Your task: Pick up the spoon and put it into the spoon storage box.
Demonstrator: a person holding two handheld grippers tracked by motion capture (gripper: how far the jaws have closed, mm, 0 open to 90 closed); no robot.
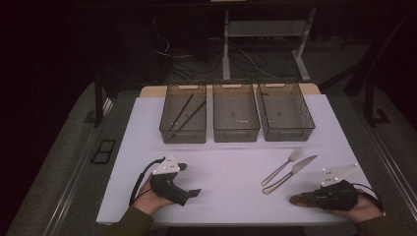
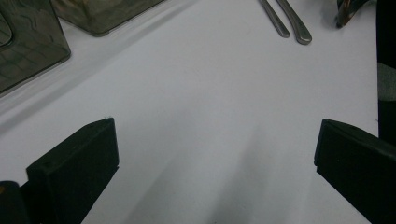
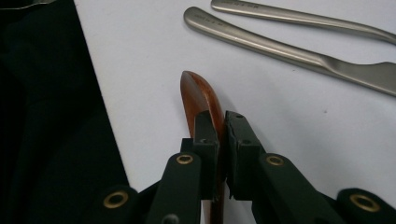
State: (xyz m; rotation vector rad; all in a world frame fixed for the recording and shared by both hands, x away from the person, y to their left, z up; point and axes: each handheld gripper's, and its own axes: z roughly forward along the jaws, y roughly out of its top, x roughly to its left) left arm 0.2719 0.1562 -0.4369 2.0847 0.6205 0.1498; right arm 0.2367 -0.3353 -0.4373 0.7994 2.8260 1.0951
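Note:
A reddish-brown wooden utensil (image 3: 196,91) lies edge-on near the table's front right, and my right gripper (image 3: 222,123) is shut on it. From above, its brown tip (image 1: 296,200) pokes left out of the right gripper (image 1: 309,198). A steel fork (image 1: 282,167) and knife (image 1: 291,173) lie side by side just beyond it; the knife handle (image 3: 261,44) and fork handle (image 3: 299,17) are close ahead of the right jaws. My left gripper (image 1: 191,179) rests at the front left with its jaws wide apart over bare white table, nothing between them (image 2: 215,149).
Three clear smoky bins stand in a row at the back: the left one (image 1: 184,133) holds two dark chopsticks (image 1: 184,112), then the middle (image 1: 236,133) and right (image 1: 290,132) bins. The white tabletop (image 1: 226,162) ends just in front of both hands.

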